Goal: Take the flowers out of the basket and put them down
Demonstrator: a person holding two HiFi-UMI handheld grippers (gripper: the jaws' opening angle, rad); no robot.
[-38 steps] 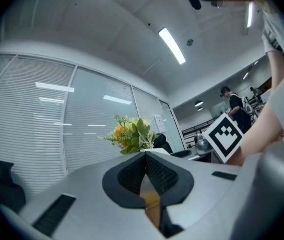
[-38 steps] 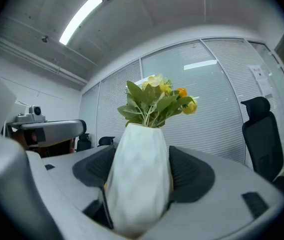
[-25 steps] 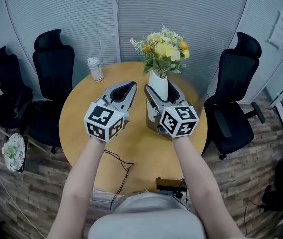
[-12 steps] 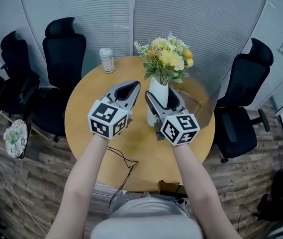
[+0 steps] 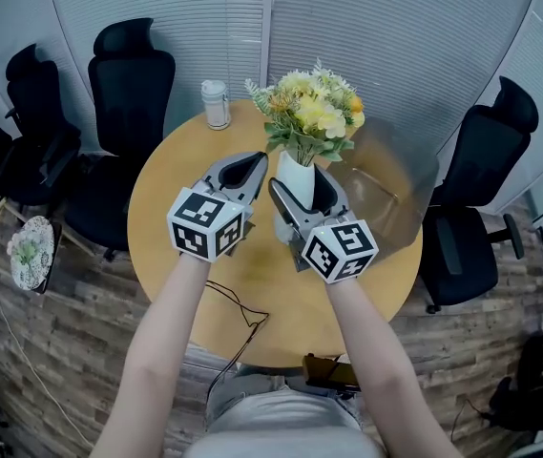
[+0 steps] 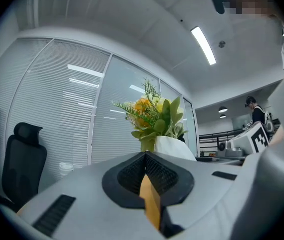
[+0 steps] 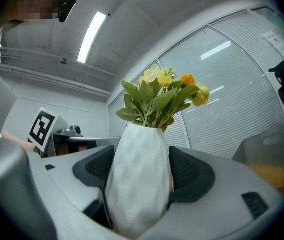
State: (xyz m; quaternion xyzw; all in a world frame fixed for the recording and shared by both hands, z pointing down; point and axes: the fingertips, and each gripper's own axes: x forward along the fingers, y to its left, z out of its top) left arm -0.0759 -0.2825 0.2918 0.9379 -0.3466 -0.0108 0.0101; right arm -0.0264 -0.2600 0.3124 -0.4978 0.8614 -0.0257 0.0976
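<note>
- R gripper [image 5: 300, 181] pinches white vase [image 5: 293, 168] w/ flowers [image 5: 307, 113], just 12 o'clock of table [image 5: 252, 303] centre.
- L gripper [image 5: 242, 165], at its 9 o'clock: jaws together, empty.
- Hold vase upright, set down slow, release once seated.

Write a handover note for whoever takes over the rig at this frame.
Left gripper: shut, empty, beside the vase.
Right gripper: shut on the vase holding the flowers, over the table.
Basket: clear, at the table's right, apart from the vase.
Done: flowers are out of the basket.
Left: set the vase down and let go; whether its base touches the table is hidden.
</note>
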